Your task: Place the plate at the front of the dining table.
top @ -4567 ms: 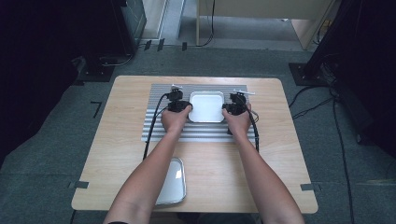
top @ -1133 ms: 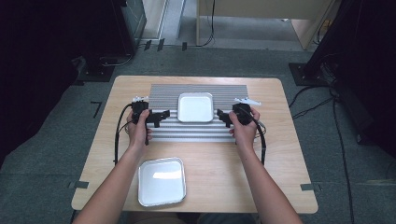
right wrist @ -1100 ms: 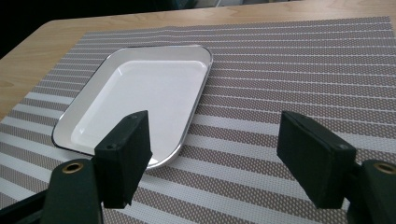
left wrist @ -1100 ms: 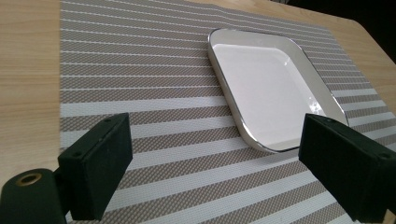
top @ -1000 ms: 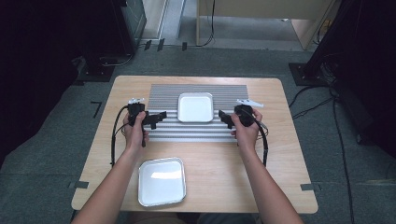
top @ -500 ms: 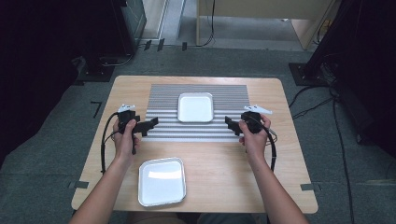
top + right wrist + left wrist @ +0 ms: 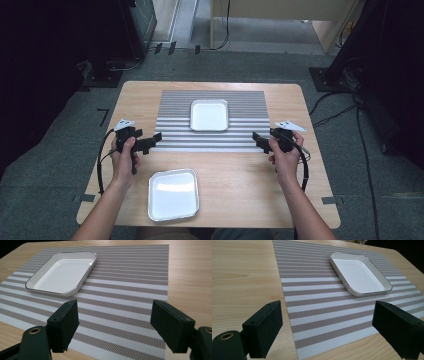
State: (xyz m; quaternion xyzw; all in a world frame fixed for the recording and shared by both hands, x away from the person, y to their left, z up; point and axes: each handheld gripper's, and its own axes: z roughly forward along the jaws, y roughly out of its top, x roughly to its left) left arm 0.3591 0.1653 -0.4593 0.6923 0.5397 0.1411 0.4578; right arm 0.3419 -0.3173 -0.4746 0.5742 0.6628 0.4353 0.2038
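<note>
1. My left gripper [image 7: 150, 142] and right gripper [image 7: 261, 142] hold their fingers wide apart, with nothing between them.
2. Both flank the striped mat [image 7: 214, 120], off its side edges.
3. The white tray [image 7: 209, 115] sits centred on the mat, apparently released.
4. A second tray [image 7: 173, 194] lies on the worktop [image 7: 240, 185] nearer me than the mat.

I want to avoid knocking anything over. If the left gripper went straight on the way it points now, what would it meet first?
Probably the white dish on the striped mat: the left gripper, jaws open and empty, points across the mat's bare stripes toward it. Its height above the mat is unclear.
</note>
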